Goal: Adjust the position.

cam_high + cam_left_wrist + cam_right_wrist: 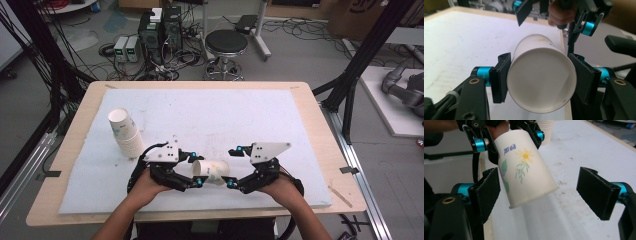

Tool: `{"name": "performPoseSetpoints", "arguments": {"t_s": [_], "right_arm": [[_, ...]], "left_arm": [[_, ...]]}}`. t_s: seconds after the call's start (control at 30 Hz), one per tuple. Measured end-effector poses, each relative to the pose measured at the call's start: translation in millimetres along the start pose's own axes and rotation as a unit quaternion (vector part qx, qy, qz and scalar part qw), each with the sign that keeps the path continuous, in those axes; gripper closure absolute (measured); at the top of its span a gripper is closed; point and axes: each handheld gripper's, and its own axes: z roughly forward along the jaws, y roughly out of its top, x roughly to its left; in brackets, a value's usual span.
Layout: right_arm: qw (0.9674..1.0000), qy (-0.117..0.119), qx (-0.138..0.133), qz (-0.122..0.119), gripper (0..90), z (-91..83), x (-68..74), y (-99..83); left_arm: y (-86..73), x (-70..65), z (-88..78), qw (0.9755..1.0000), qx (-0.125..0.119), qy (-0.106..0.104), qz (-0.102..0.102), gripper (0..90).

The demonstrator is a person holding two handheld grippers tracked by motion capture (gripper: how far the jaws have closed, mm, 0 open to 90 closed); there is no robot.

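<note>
A white paper cup [212, 171] printed with a yellow flower lies on its side in the air, just above the white mat [225, 115]. My left gripper [196, 169] is shut on its wide mouth end, and in the left gripper view both pads [500, 77] press the rim of the cup [541, 82]. My right gripper [232, 167] is open at the cup's base end. In the right gripper view the cup [524, 170] points down between the wide-apart jaws of that gripper [541, 192], with a clear gap to the right pad [596, 192].
A leaning stack of paper cups [127, 135] stands on the mat's left side and also appears as the stack [546, 130] in the right gripper view. The wooden table edge [320, 150] borders the mat. A stool [226, 42] and cables sit beyond the table.
</note>
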Motion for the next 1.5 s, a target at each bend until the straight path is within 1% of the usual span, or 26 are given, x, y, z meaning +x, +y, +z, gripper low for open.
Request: {"name": "performPoseSetpoints", "arguments": {"t_s": [0.03,0.07,0.1,0.13,0.27,0.33,0.37,0.4,0.43,0.5,0.53,0.6,0.67,1.0,1.1,1.13,1.2,1.23,1.27,1.33,1.4,1.5], "right_arm": [[0.9999,-0.007,-0.012,0.003,19.7,-1.6,0.8,-3.2],[0.9998,-0.006,-0.017,0.007,19.7,-2.2,1.2,-5.1],[0.9996,-0.01,-0.025,0.008,19.7,-2.2,1.6,-8.6],[0.9995,-0.01,-0.027,0.011,19.7,-2.1,2.2,-10.5],[0.9984,-0.008,-0.051,0.022,19.9,-0.5,3.2,-20.6],[0.9973,-0.002,-0.066,0.03,20.0,1.1,3.1,-25.7],[0.9964,0.004,-0.075,0.039,20.0,1.9,3.1,-29.1],[0.9958,0.006,-0.082,0.04,20.2,2.7,2.2,-31.1],[0.9954,0.015,-0.084,0.045,20.2,4.1,1.4,-33.4],[0.9958,0.018,-0.079,0.044,20.2,5.3,0.9,-34.9],[0.9953,0.024,-0.082,0.046,20.2,5.2,0.8,-35.7],[0.9951,0.027,-0.084,0.044,20.3,5.5,0.3,-36.1],[0.9952,0.028,-0.084,0.042,20.2,5.7,0.2,-36.4],[0.994,0.054,-0.085,0.041,21.7,12.5,1.4,-37.7],[0.9911,0.073,-0.099,0.052,21.9,14.3,0.8,-38.3],[0.9906,0.076,-0.101,0.052,21.9,14.9,0.4,-38.5],[0.9889,0.088,-0.107,0.055,24.9,15.7,-0.1,-39.1],[0.9882,0.09,-0.111,0.055,24.8,16.0,-0.2,-39.3],[0.9874,0.094,-0.112,0.061,24.8,15.9,0.0,-39.2],[0.9861,0.099,-0.118,0.061,24.9,15.8,-0.7,-39.3],[0.9839,0.111,-0.124,0.066,24.9,16.0,-1.4,-39.9],[0.9825,0.118,-0.129,0.065,26.3,15.5,-2.0,-40.4]], "left_arm": [[-1.4,-0.2,-0.9,1.0,-0.009,0.001,0.0,37.3],[-3.6,-0.6,-2.3,0.9998,-0.021,0.001,-0.001,37.3],[-4.7,-1.0,-2.8,0.9996,-0.027,0.002,-0.001,37.3],[-6.0,-1.3,-3.6,0.9995,-0.032,0.002,0.0,37.3],[-8.9,-3.7,-5.7,0.9991,-0.041,0.002,0.008,37.3],[-9.7,-4.4,-7.2,0.999,-0.045,0.0,0.009,37.3],[-9.8,-4.3,-7.9,0.999,-0.044,0.0,0.01,37.3],[-9.9,-4.2,-8.9,0.9989,-0.045,0.0,0.013,37.3],[-9.8,-4.4,-9.5,0.9988,-0.046,-0.001,0.013,37.4],[-9.3,-4.4,-10.9,0.9984,-0.054,-0.002,0.016,37.4],[-9.1,-4.5,-11.3,0.9982,-0.057,-0.003,0.017,37.4],[-8.5,-4.1,-11.7,0.998,-0.061,-0.005,0.016,37.4],[-7.8,-4.1,-11.1,0.9977,-0.065,-0.011,0.014,37.4],[-3.2,-9.4,-5.4,0.9972,-0.066,-0.029,0.02,37.4],[-3.0,-10.1,-4.1,0.9966,-0.074,-0.034,0.015,37.4],[-3.2,-10.2,-3.7,0.9965,-0.075,-0.035,0.013,37.4],[-4.0,-9.7,-3.0,0.9961,-0.079,-0.038,0.01,37.4],[-4.5,-9.4,-2.8,0.9957,-0.084,-0.041,0.007,37.4],[-5.1,-9.2,-2.4,0.9951,-0.089,-0.043,0.003,37.4],[-5.6,-8.5,-1.9,0.9945,-0.094,-0.048,0.001,37.4],[-5.4,-8.7,-0.9,0.9939,-0.097,-0.052,-0.002,37.4],[-5.1,-8.4,-0.2,0.9932,-0.1,-0.058,-0.004,37.4]]}}
